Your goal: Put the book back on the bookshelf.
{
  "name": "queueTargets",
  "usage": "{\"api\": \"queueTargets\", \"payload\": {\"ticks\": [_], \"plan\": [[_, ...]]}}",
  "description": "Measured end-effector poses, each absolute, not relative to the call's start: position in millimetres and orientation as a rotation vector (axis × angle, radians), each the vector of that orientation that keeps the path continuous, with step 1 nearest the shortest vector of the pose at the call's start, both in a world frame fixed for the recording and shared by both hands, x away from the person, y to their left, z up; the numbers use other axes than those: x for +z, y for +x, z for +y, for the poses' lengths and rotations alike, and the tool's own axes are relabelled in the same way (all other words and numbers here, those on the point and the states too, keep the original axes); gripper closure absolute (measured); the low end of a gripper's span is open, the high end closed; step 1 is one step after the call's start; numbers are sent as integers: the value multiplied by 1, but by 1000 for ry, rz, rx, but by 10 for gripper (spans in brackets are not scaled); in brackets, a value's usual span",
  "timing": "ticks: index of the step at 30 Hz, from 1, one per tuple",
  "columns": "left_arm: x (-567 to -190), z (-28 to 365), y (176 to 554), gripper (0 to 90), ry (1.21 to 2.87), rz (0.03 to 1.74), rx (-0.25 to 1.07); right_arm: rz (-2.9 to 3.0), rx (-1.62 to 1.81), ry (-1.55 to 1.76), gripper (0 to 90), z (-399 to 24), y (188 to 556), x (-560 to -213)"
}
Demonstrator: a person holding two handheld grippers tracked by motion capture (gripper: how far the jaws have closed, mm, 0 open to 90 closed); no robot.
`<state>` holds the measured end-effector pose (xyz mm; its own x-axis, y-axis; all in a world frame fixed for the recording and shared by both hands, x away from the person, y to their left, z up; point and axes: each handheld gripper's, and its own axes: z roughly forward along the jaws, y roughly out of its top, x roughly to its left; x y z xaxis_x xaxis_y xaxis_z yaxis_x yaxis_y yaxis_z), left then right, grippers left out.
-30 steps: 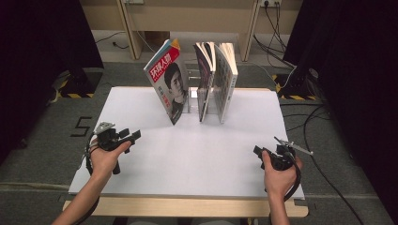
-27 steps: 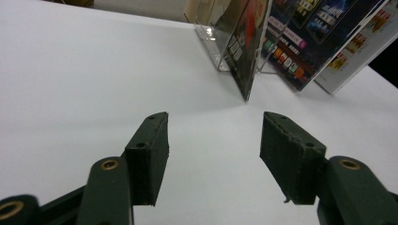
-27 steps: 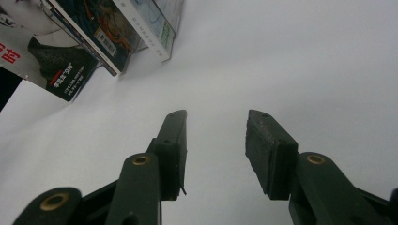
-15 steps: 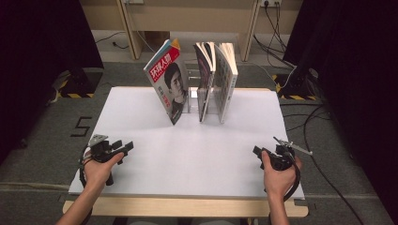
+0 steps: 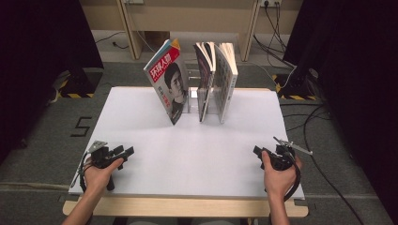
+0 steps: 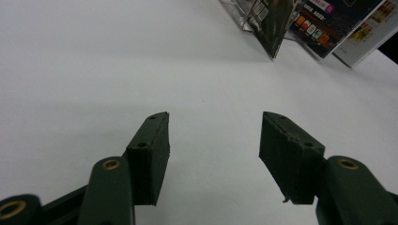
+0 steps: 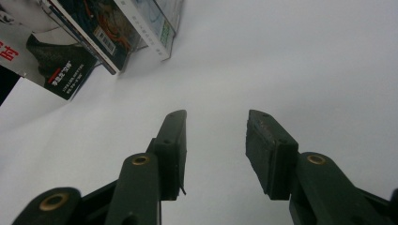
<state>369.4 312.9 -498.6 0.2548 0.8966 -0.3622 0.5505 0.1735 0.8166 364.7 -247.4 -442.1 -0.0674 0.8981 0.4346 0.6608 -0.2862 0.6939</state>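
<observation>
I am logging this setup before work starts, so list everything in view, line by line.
White rectangular table top: one, white, centre of the high view, on a pale wooden frame.
Magazine with a portrait cover: one, red, white and black, far middle of the table, leaning left.
Standing magazines beside it: apparently two, pale page edges, upright just right of the portrait one.
Clear plastic stand: one, transparent, between the magazines.
Grey carpet floor: around the table, with a black numeral marking at the left.
Black cables: several, on the floor at right.
Left gripper: one, black, near left corner, jaws open, nothing between them.
Right gripper: one, black, near right corner, jaws open, nothing between them.
</observation>
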Motion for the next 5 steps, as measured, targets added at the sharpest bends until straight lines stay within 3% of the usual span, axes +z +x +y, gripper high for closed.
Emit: {"api": "queueTargets", "payload": {"ticks": [5], "plan": [[-500, 308, 368, 421, 1513, 1398, 407, 1678, 1282, 1945, 588, -249, 365, -441]]}}
